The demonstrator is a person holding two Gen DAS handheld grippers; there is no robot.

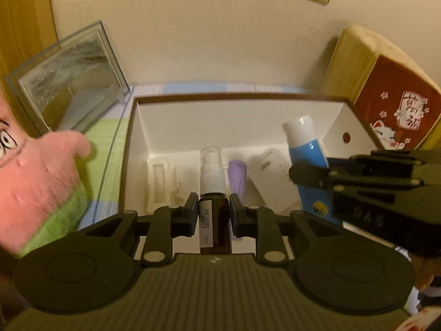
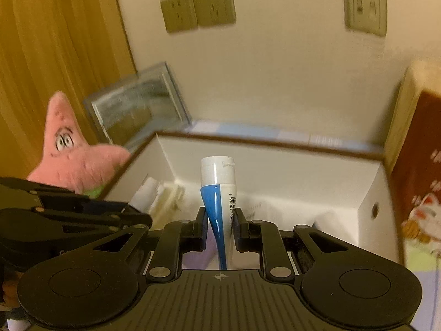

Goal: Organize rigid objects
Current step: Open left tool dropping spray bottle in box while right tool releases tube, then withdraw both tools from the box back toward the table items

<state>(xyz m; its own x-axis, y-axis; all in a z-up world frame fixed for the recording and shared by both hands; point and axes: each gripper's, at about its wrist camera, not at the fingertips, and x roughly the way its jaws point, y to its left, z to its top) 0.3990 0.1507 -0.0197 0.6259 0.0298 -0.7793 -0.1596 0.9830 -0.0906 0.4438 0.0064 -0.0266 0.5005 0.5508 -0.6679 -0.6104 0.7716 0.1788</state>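
Note:
My left gripper (image 1: 214, 212) is shut on a brown spray bottle (image 1: 212, 193) with a white pump and clear cap, held upright over the near edge of a white box (image 1: 190, 113). My right gripper (image 2: 220, 222) is shut on a blue and white tube (image 2: 219, 193), cap up, also above the box (image 2: 275, 171). That tube (image 1: 306, 149) and the right gripper (image 1: 311, 173) show at the right of the left wrist view. Inside the box lie a purple object (image 1: 237, 176), a white packet (image 1: 273, 171) and a cream piece (image 1: 160, 182).
A pink star plush toy (image 1: 41, 171) sits left of the box, in front of a clear plastic case (image 1: 71, 80). A red cushion with a cat print (image 1: 397, 104) leans against the wall on the right. Wall sockets (image 2: 198, 8) are above. The left gripper's body (image 2: 69, 218) crosses the right wrist view.

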